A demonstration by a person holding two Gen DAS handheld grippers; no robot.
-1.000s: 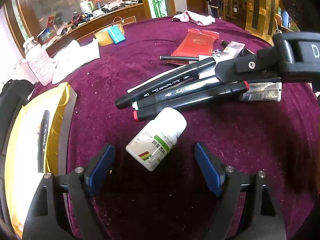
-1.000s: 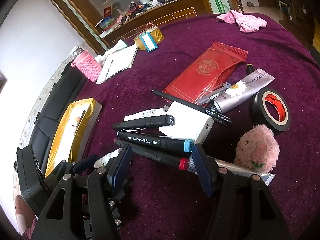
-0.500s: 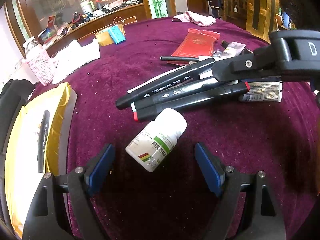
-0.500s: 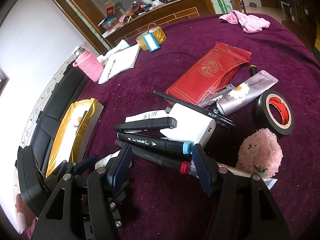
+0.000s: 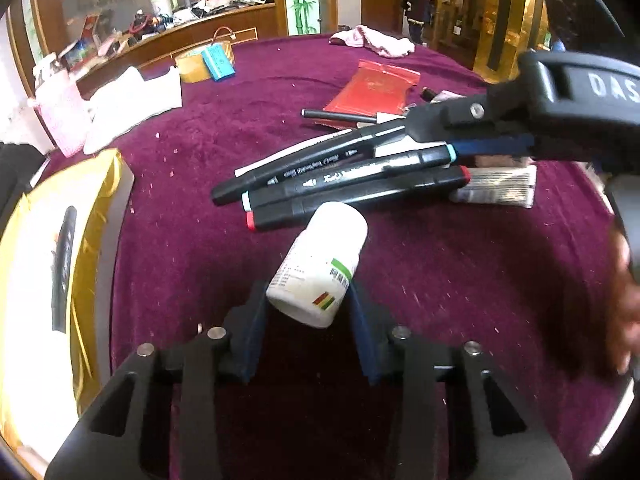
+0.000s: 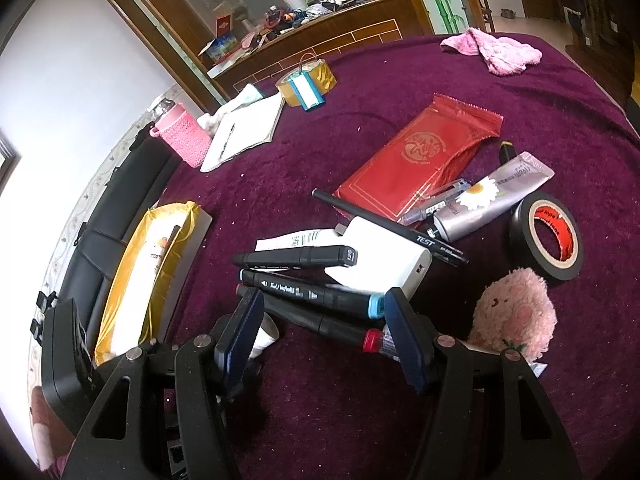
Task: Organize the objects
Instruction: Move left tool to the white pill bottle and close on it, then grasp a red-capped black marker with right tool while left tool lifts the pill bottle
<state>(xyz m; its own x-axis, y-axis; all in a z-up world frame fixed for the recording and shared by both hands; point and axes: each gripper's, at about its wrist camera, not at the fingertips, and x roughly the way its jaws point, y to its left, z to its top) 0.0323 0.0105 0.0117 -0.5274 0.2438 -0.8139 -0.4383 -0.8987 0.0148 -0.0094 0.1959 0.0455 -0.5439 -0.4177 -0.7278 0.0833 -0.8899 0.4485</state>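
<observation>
Purple velvet covers the table [image 6: 400, 92]. The left gripper [image 5: 308, 312] is closing its jaws on the white bottle [image 5: 318, 270], both pads at its base; the bottle lies tilted, its cap touching the red-tipped marker [image 5: 360, 194]. Three black markers lie side by side against a white power bank [image 6: 384, 258]. The right gripper [image 6: 324, 320] hangs with its jaws apart over the markers, gripping nothing. A black pen [image 6: 392, 224] reads "TEST". Nearby sit a red pouch [image 6: 416, 160], tape roll [image 6: 546, 236] and pink plush [image 6: 514, 316].
</observation>
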